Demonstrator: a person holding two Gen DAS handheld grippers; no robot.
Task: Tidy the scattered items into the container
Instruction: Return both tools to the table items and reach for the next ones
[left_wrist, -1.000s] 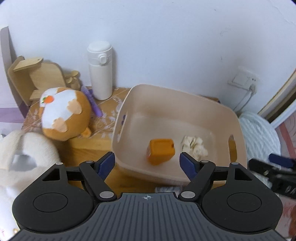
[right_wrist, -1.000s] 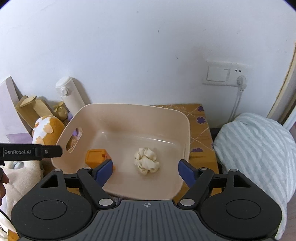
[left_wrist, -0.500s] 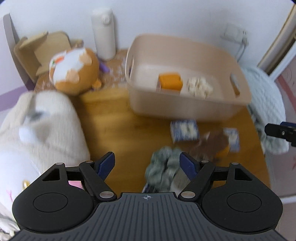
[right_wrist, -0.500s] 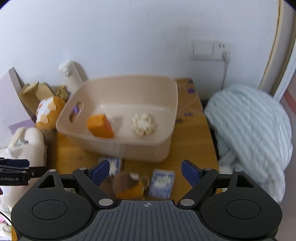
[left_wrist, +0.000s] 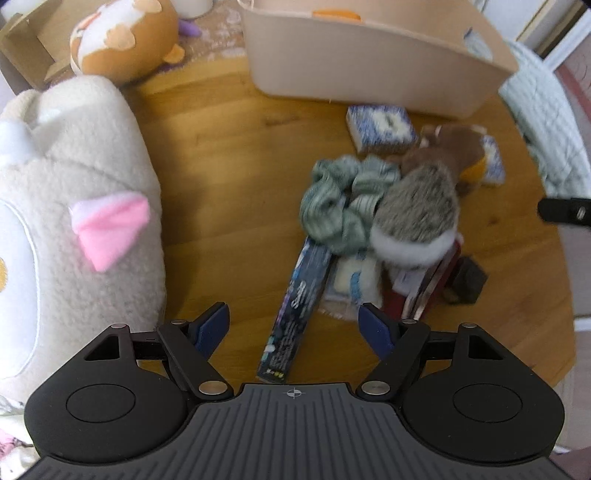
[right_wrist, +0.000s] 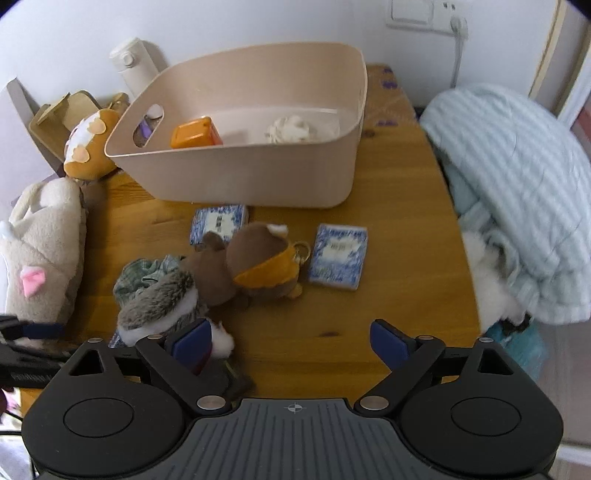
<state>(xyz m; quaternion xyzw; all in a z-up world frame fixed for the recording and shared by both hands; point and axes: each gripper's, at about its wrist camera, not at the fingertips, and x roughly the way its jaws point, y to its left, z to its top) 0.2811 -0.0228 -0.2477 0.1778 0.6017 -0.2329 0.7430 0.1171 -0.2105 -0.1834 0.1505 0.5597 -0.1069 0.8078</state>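
Observation:
The beige bin (right_wrist: 240, 177) stands at the back of the wooden table, with an orange box (right_wrist: 195, 133) and a cream scrunchie (right_wrist: 291, 129) inside. In front of it lie two blue patterned packs (right_wrist: 218, 221) (right_wrist: 340, 256), a brown plush with an orange scarf (right_wrist: 258, 266), a grey furry plush (left_wrist: 417, 218), a green scrunchie (left_wrist: 332, 199) and a long dark box (left_wrist: 299, 306). My left gripper (left_wrist: 293, 325) is open above the near end of the dark box. My right gripper (right_wrist: 291, 343) hangs over bare table before the brown plush, its jaws opening with nothing between them.
A big cream plush with a pink ear (left_wrist: 74, 221) fills the left side. Behind it are an orange-and-white plush (left_wrist: 122, 37), a wooden stand (right_wrist: 62, 114) and a white bottle (right_wrist: 133, 66). Striped pale-blue bedding (right_wrist: 517, 184) presses against the table's right edge.
Both grippers tipped down and sank from facing the bin and wall to looking at the table, bringing the scattered pile into view. The right jaws spread wider.

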